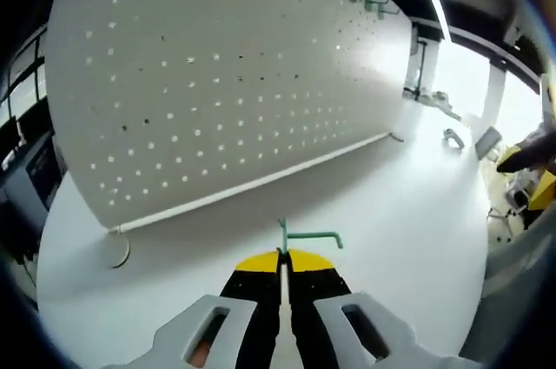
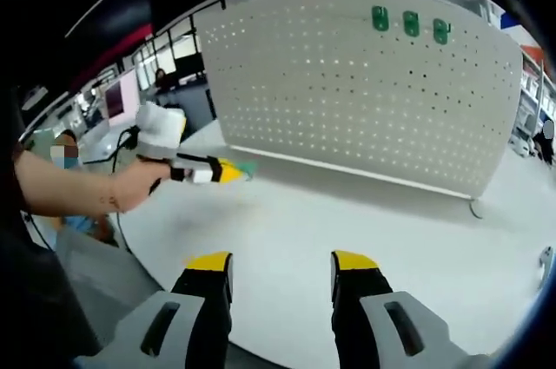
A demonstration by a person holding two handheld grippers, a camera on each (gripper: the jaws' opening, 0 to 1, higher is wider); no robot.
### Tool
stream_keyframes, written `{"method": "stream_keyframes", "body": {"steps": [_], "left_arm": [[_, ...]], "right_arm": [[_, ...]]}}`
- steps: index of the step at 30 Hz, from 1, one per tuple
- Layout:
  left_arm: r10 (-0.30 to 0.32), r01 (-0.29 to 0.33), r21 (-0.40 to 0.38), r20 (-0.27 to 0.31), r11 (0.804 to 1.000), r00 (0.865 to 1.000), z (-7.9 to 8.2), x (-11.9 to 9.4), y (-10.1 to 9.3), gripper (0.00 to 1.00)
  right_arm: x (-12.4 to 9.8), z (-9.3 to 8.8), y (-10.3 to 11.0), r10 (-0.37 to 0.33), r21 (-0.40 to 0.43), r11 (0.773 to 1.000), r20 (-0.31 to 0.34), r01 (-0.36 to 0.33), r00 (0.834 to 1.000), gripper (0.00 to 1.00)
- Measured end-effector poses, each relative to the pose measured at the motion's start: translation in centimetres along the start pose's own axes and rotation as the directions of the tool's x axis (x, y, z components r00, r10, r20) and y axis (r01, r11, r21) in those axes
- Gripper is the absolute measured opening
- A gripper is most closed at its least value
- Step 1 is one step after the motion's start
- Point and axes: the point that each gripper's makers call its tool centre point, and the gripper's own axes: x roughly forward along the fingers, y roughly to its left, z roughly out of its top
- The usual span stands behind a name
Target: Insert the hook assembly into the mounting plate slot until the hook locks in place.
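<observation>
With the left gripper (image 1: 283,275) pinching the green hook (image 1: 306,237) over the middle of the white table (image 1: 408,213) and the right gripper (image 2: 281,275) spread empty (near edge), I'd level the hook's prongs squarely toward the pegboard (image 1: 217,82) holes before pushing.

Hook's shank lost between closed jaws

The green hook (image 1: 310,237) shows just its bent end past the left gripper (image 1: 283,263); how it is seated there is hidden. In the right gripper view that hook (image 2: 246,169) is a blurred speck. Three hooks (image 2: 410,23) on the pegboard (image 2: 365,100) are too small to make out, and small parts (image 1: 452,136) by the table (image 1: 391,213) edge are unreadable.
</observation>
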Motion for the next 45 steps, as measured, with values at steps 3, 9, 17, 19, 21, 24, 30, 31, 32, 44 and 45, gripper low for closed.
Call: {"method": "stream_keyframes", "body": {"steps": [3, 9, 17, 19, 21, 24, 30, 31, 32, 44, 45], "left_arm": [[-0.005, 0.005, 0.011, 0.001, 1.000, 1.000, 0.0, -1.2, -0.6, 0.01], [-0.022, 0.023, 0.025, -0.022, 0.999, 1.000, -0.1, -4.1, -1.7, 0.01], [-0.026, 0.029, 0.056, -0.054, 0.998, 0.998, 0.0, -7.3, -2.4, 0.01], [-0.028, 0.030, 0.048, -0.047, 0.998, 0.999, 0.5, -8.1, -2.7, 0.01], [-0.038, 0.040, 0.064, -0.034, 0.997, 0.999, 0.7, -8.8, -3.3, 0.01], [-0.048, 0.052, 0.072, -0.049, 0.996, 0.998, 0.0, -9.7, -4.0, 0.01], [-0.073, 0.078, 0.061, -0.080, 0.995, 0.994, -1.2, -11.6, -6.1, 0.01], [-0.079, 0.086, 0.071, -0.089, 0.994, 0.993, -1.4, -11.8, -6.5, 0.01], [-0.084, 0.092, 0.080, -0.098, 0.993, 0.992, -1.7, -12.0, -6.8, 0.01], [-0.115, 0.119, 0.045, -0.073, 0.992, 0.991, -1.0, -13.6, -8.6, 0.01], [-0.114, 0.117, 0.047, -0.070, 0.992, 0.991, -0.6, -13.7, -8.6, 0.01]], "right_arm": [[-0.1, 0.2, 0.5, 0.008, -0.006, 1.000, 0.008, -0.008, 1.000, 0.45], [-0.4, 0.9, 1.6, 0.025, -0.025, 0.999, 0.031, -0.025, 0.999, 0.45], [-1.1, 1.6, 2.8, 0.039, -0.049, 0.998, 0.068, -0.036, 0.997, 0.45], [-1.3, 1.6, 3.1, 0.044, -0.057, 0.998, 0.072, -0.040, 0.996, 0.45], [-1.6, 1.6, 3.5, 0.051, -0.064, 0.997, 0.078, -0.046, 0.996, 0.45], [-1.7, 1.6, 3.8, 0.058, -0.076, 0.996, 0.084, -0.051, 0.995, 0.45], [-1.9, 1.9, 5.1, 0.090, -0.093, 0.992, 0.101, -0.080, 0.991, 0.45], [-1.9, 1.9, 5.2, 0.092, -0.093, 0.992, 0.102, -0.083, 0.991, 0.45], [-2.0, 1.9, 5.6, 0.106, -0.061, 0.993, 0.100, -0.101, 0.989, 0.45], [-1.4, 2.4, 10.0, 0.227, -0.096, 0.972, 0.115, -0.216, 0.967, 0.45], [-1.5, 2.6, 10.3, 0.235, -0.108, 0.969, 0.117, -0.222, 0.965, 0.45]]}}
